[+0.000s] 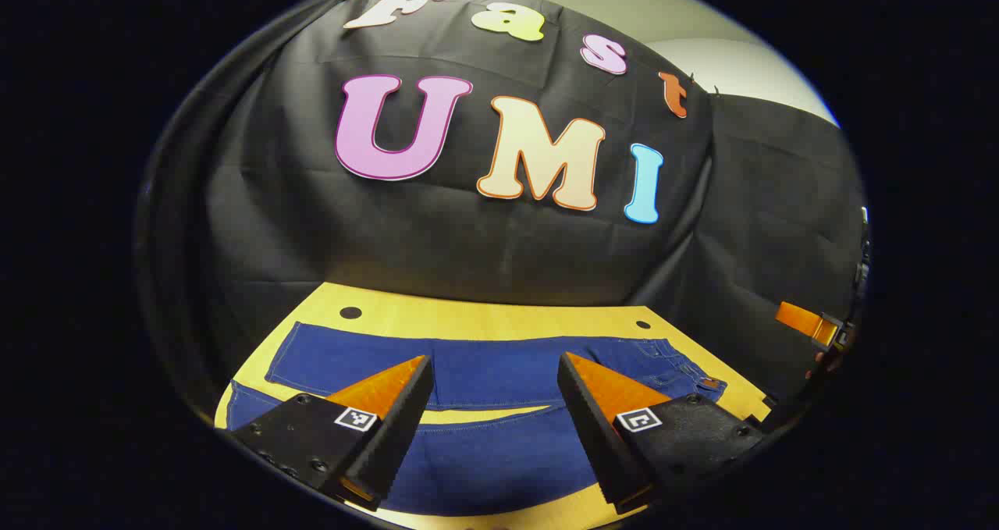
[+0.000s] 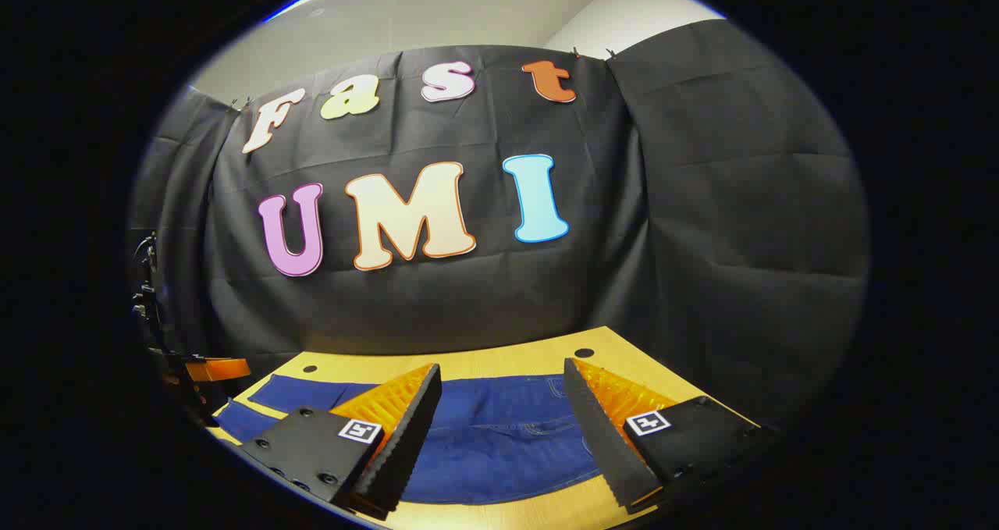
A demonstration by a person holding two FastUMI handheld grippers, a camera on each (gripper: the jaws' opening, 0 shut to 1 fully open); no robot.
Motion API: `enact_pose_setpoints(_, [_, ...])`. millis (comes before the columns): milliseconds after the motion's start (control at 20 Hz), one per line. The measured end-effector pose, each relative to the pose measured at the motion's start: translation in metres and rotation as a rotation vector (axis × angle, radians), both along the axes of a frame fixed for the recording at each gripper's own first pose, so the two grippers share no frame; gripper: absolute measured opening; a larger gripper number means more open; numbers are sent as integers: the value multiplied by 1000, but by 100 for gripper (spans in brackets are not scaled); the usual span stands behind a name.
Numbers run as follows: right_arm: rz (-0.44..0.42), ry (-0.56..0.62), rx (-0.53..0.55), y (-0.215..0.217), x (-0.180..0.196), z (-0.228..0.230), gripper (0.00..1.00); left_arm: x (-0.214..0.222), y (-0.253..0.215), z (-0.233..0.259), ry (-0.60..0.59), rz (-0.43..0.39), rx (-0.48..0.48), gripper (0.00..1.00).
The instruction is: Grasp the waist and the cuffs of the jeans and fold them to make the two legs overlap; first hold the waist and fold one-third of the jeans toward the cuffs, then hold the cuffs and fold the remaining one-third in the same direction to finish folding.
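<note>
Dark blue jeans (image 1: 484, 374) lie flat on the wooden table (image 1: 484, 319), both legs spread apart with a strip of table between them. Their waist end with a pocket and belt loop (image 1: 687, 370) lies to the right in the left gripper view. My left gripper (image 1: 495, 368) hovers open above the legs, nothing between its fingers. In the right gripper view the jeans (image 2: 499, 428) stretch across the table (image 2: 468, 362), and my right gripper (image 2: 502, 375) is open above the waist part. The other gripper (image 2: 215, 370) shows at the far left there.
The table has small round holes near its back edge (image 1: 350, 312) (image 2: 584, 353). The booth's black cloth wall (image 1: 499, 241) stands right behind the table. The right gripper's fingers (image 1: 804, 319) show at the far right edge of the left gripper view.
</note>
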State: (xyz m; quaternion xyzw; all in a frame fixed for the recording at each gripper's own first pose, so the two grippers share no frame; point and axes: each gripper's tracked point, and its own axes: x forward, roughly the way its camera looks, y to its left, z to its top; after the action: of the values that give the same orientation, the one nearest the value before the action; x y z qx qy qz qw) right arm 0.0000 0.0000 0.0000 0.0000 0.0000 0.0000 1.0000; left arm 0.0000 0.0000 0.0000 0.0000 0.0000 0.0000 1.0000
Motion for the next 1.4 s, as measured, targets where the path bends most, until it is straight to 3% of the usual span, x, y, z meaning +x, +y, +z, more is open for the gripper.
enact_pose_setpoints(250, [-17, 26, 12, 0, 2, -8, 98, 1, 17, -17, 32, 2, 51, 95])
enact_pose_setpoints(300, [-22, 29, 24, 0, 3, -10, 94, 0, 21, -21, 37, 1, 52, 95])
enact_pose_setpoints(600, [-50, 56, 24, -2, 3, -22, 98, -1, 48, -44, 91, 26, 17, 95])
enact_pose_setpoints(700, [-48, 65, 13, 1, 2, -24, 97, -3, 53, -48, 108, 16, -3, 95])
enact_pose_setpoints(900, [-22, 102, -5, 12, 3, -36, 98, -13, 64, -60, 153, -36, 45, 95])
enact_pose_setpoints(1000, [-6, 116, -22, 20, 2, -40, 98, -23, 68, -80, 218, -89, 68, 95])
enact_pose_setpoints(1250, [40, 167, -37, 37, 1, -57, 98, -63, 99, -150, 474, -195, 256, 95])
enact_pose_setpoints(1400, [55, 191, -46, 44, -4, -67, 98, -83, 113, -183, 609, -255, 319, 96])
